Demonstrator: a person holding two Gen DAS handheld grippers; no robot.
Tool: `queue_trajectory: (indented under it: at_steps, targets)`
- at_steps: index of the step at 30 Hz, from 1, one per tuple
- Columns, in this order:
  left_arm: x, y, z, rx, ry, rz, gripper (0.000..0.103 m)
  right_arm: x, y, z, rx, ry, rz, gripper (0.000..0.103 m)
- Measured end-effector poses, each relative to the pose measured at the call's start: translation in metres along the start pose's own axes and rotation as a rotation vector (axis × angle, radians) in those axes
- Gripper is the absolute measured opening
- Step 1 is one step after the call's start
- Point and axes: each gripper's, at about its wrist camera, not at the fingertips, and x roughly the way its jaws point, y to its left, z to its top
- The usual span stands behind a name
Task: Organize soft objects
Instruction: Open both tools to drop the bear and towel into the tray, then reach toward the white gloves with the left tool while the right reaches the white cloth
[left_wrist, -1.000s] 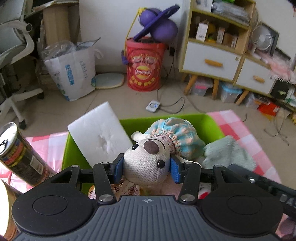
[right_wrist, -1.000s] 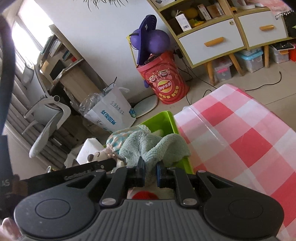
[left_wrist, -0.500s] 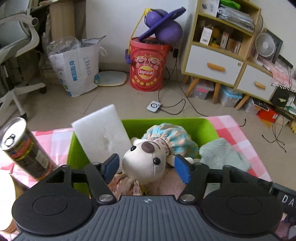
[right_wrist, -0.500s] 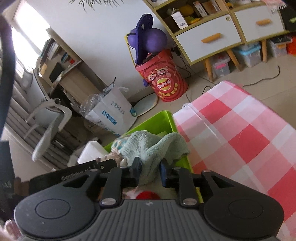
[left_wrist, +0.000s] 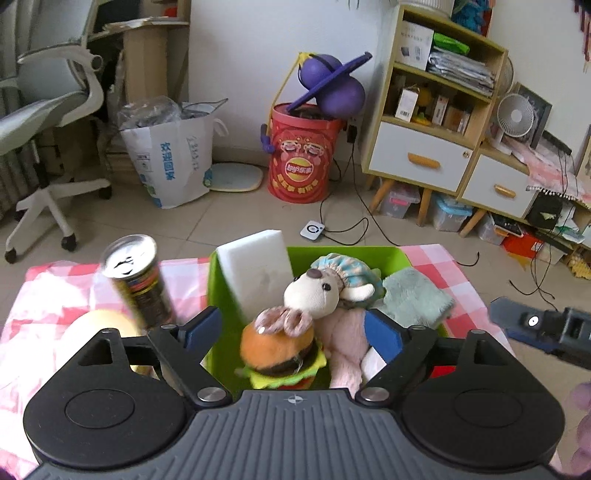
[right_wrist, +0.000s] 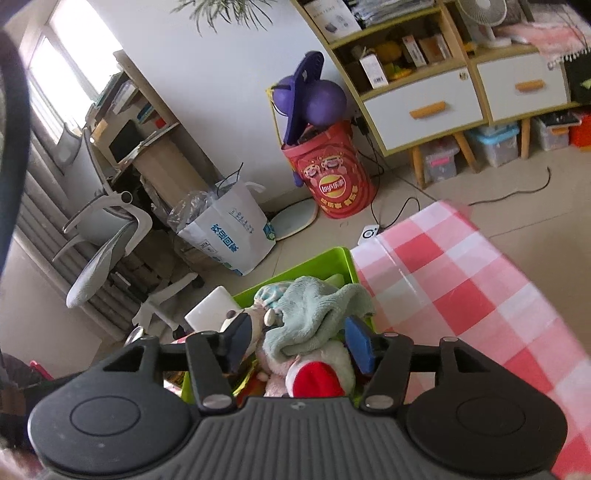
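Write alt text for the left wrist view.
The left gripper hangs open over a green bin packed with a plush dog, a burger toy, a white foam block and a towel. A drink can stands beside it on checked cloth.

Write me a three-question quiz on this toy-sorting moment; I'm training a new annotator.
1. True or false: the left gripper grips the white dog plush.
2. Which lies outside the green bin: A) burger plush, B) drink can, C) green towel?
3. What stands propped at the bin's back left corner?

Key: 1 false, jaws open; 2 B; 3 the white foam block.
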Motion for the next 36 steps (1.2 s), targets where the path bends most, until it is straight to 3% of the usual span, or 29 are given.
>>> queue_trajectory:
  at_steps: [10, 18, 33, 36]
  targets:
    - [-0.055, 0.031, -0.030, -0.080, -0.029, -0.012, 0.091, -0.055, 0.011, -0.008, -0.061, -0.014, -0.026, 0.043]
    - [-0.085, 0.050, -0.067, -0.116, -0.044, 0.021, 0.097, -0.085, 0.015, -0.031, -0.119, -0.011, -0.034, 0.057]
    - [-0.079, 0.068, -0.160, -0.197, 0.004, 0.052, 0.098, -0.077, -0.008, -0.094, -0.185, 0.104, -0.098, 0.061]
    - [-0.067, 0.062, -0.171, -0.209, 0.074, 0.054, 0.098, -0.067, -0.020, -0.103, -0.207, 0.134, -0.171, 0.061]
